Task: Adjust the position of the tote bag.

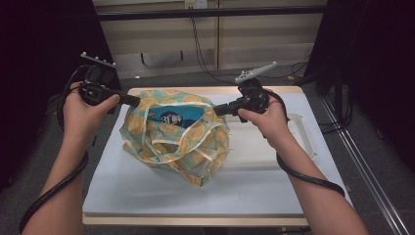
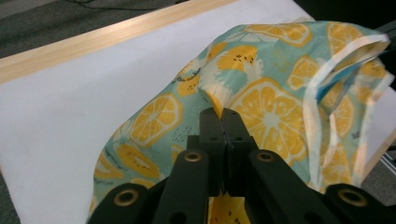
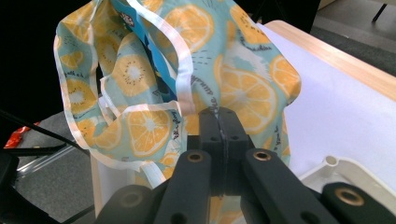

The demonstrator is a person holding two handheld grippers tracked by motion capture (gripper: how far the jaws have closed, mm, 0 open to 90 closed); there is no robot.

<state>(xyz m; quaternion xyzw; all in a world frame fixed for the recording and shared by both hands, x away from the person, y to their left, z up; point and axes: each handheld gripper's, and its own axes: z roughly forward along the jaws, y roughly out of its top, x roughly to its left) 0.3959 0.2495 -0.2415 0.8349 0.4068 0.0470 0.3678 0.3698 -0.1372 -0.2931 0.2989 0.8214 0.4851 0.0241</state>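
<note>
Table (image 1: 147, 196): white top, wooden edge. Tray (image 1: 264, 147): white, on table at 3 o'clock of bag, partly under it. Bag (image 1: 171, 137): orange-slice print, mid-table, mouth held wide, base on table. Blue packet (image 1: 178, 116) inside bag, near mouth. Left gripper (image 1: 134, 100): at bag's 10 o'clock, jaws clamped on bag rim. Right gripper (image 1: 218, 109): at 2 o'clock, jaws clamped on opposite rim.

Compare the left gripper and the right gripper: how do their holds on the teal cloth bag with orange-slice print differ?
The left gripper pinches the teal orange-slice cloth bag on its left side; the right gripper pinches its right side. The left gripper works over the bare white table mat, while the right gripper sits above the white plastic tray. Both have their jaws shut on a fold of the fabric, holding the bag open between them, a blue packet inside.
</note>
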